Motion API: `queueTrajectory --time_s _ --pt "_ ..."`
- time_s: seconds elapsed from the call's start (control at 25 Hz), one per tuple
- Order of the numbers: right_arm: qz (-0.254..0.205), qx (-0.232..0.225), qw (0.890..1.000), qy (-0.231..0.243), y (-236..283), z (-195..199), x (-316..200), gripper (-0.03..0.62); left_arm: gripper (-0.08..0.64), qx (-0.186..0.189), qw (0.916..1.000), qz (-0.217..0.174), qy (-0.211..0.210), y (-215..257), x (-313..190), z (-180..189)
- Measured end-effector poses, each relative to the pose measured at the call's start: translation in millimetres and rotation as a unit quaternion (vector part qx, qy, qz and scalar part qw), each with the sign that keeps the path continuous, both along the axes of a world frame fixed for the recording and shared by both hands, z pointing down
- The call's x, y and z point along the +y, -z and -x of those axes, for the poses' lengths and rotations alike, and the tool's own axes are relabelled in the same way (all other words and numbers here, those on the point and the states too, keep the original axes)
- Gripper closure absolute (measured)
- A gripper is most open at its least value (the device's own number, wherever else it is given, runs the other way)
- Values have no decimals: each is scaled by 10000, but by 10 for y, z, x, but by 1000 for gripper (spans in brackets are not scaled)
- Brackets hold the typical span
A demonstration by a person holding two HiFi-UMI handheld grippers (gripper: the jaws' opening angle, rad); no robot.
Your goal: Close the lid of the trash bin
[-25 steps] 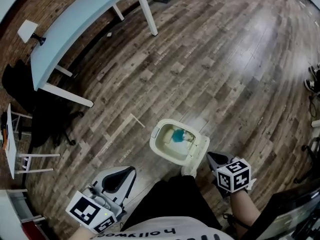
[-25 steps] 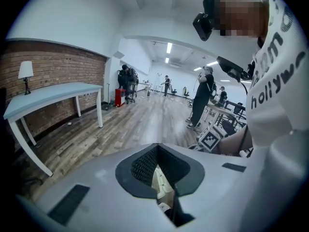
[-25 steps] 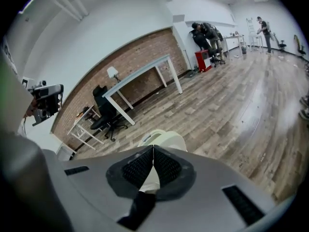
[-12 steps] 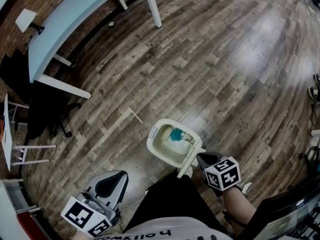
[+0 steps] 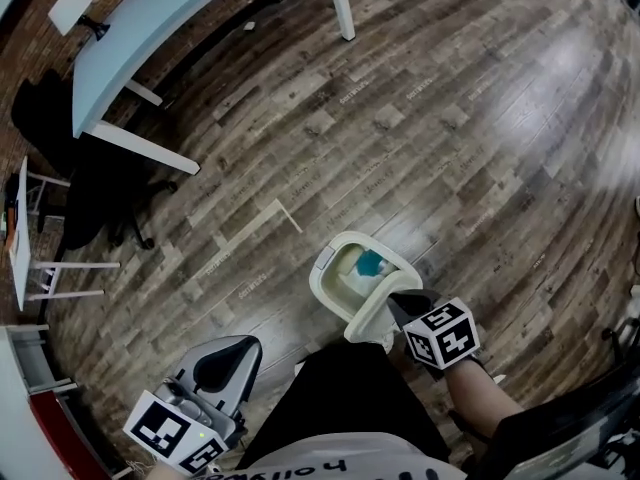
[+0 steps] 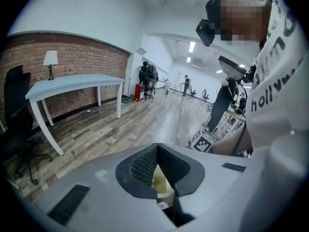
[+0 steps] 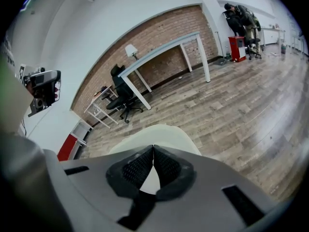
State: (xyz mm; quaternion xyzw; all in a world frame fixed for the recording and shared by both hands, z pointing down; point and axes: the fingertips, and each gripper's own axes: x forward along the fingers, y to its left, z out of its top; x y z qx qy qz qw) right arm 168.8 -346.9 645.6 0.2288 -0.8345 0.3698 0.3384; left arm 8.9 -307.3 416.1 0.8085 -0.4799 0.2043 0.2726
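Note:
A cream trash bin (image 5: 335, 273) stands on the wood floor just ahead of the person's legs, with something blue (image 5: 370, 263) inside. Its lid (image 5: 370, 315) is hinged on the near side and leans partway over the opening. My right gripper (image 5: 395, 301) is shut, its tips against the lid's near edge. In the right gripper view the cream lid (image 7: 154, 133) fills the space just past the shut right gripper (image 7: 153, 150). My left gripper (image 5: 238, 349) hangs low at the left, shut and holding nothing, well away from the bin. A sliver of the bin (image 6: 158, 180) shows beneath the shut left gripper (image 6: 157, 148).
A pale blue table (image 5: 150, 18) on white legs stands at the far left, with a black office chair (image 5: 85, 203) beside it by the brick wall. A small white rack (image 5: 35, 258) stands at the left edge. Wood floor (image 5: 450, 118) stretches beyond the bin.
The right gripper has moved in toward the bin, and the lid has swung from hanging back behind the bin to leaning over the opening. The left gripper has barely moved.

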Motion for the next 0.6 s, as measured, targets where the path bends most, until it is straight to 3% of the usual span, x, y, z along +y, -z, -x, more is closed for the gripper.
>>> queueTrajectory --time_s 0.24,0.6 --pt "44 115 9999 45 -159 257 -146 583 554 -123 9994 139 294 -61 113 192" --pt "-82 353 9992 158 -357 532 -289 583 554 -101 9992 92 371 -181 71 474"
